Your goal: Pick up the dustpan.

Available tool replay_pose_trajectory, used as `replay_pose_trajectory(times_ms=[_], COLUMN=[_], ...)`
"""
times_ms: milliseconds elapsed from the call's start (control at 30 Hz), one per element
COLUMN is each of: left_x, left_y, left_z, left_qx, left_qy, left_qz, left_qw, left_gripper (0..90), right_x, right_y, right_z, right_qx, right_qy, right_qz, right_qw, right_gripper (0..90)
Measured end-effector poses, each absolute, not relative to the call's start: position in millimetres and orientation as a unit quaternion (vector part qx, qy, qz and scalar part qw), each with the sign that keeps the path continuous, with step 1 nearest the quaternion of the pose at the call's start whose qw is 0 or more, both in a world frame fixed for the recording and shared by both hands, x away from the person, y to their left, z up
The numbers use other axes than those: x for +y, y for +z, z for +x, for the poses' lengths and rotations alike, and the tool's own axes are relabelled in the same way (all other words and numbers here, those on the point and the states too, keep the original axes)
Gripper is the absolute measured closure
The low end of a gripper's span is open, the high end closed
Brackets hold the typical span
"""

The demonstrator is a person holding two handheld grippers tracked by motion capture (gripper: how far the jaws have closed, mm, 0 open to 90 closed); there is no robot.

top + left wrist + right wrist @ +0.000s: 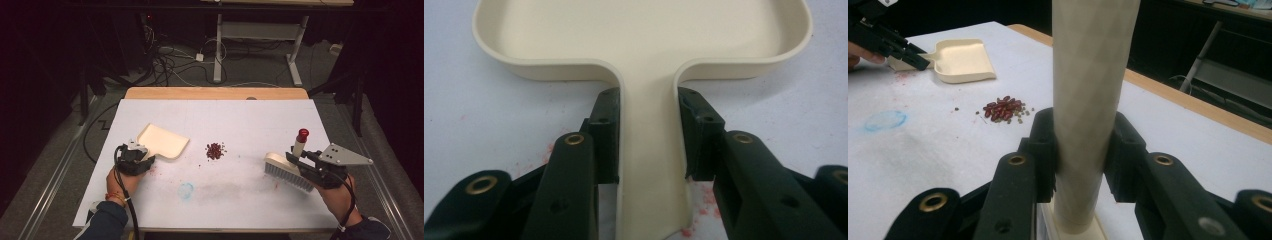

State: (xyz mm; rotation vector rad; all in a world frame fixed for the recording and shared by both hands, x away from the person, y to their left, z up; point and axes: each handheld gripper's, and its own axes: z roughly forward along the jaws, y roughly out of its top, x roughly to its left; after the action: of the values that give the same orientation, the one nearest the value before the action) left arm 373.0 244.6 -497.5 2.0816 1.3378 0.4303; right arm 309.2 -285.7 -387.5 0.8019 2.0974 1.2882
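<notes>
A cream dustpan (164,140) lies flat on the white table at the left, its flat handle (649,160) clamped between the jaws of my left gripper (143,156). A small pile of red beans (215,150) with a few green bits sits mid-table; the right gripper view shows the beans (1004,109) too. At the right, a hand brush (287,170) rests bristles-down, its cream handle (1088,100) with a red tip (302,134) standing upright. My right gripper (299,161) is shut on that handle. The dustpan (960,60) and left gripper (918,61) also appear far off there.
The white sheet (250,120) covers a wooden table with its far edge (215,93) bare. A blue smear (185,190) and pink stains (152,172) mark the sheet. Beyond the table are cables (170,65) and a white desk frame (295,55) on the floor.
</notes>
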Motion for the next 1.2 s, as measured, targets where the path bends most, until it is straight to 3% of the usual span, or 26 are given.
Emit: replay_pose_trajectory(times_ms=[500,1200], left_x=[249.3,240.9], left_y=[-477.5,-452.3], left_z=[361.7,312.1], left_qx=[0.452,0.39], left_qy=[0.185,0.148], left_qz=[0.815,0.855], left_qw=[0.311,0.307], left_gripper=[63.8,63.7], right_x=[-286.6,-287.3], right_y=[-390.7,-389.6], right_z=[318.8,321.1], right_qx=[0.78,0.775], right_qy=[0.473,0.474], right_qz=[0.31,0.317], right_qw=[0.266,0.272], right_gripper=[71.0,71.0])
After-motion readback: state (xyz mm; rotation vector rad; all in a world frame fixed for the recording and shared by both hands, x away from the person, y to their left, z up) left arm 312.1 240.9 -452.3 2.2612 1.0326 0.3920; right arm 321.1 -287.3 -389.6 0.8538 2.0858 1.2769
